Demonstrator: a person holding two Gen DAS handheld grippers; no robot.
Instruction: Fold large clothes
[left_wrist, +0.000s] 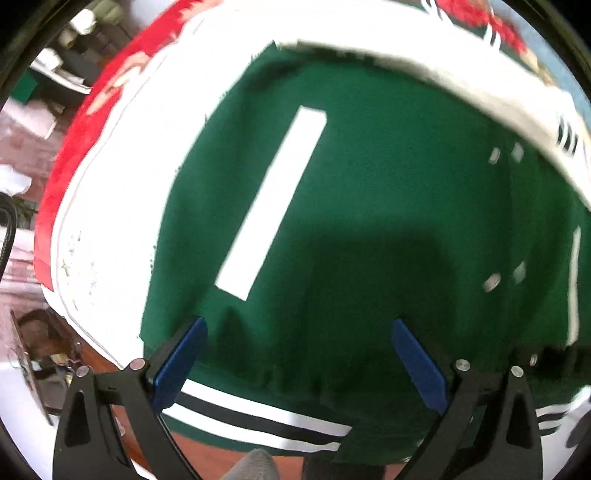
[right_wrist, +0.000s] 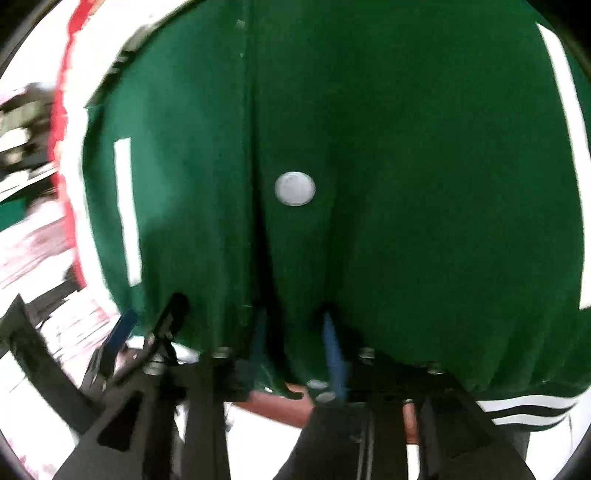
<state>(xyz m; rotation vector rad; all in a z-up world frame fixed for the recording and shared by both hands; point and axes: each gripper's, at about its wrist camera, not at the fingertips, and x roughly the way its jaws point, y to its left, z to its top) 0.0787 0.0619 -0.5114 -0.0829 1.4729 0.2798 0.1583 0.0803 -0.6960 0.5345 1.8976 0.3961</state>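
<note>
We note a white surface (left_wrist: 122, 206) edged in red at left. The green jacket (left_wrist: 369, 192) fills mid-frame. Left gripper (left_wrist: 299, 354) jaws stand apart above it; right gripper (right_wrist: 295, 343) jaws clamp its front edge at lower centre.

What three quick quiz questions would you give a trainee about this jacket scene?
1. True or false: the left gripper is clamped shut on the jacket.
2. What colour is the jacket's body? A red, B green, C blue.
3. Fill in: the hem has white and ___ stripes.

Key: 1 false, its jaws stand wide apart over the cloth; 2 B; 3 black.
</note>
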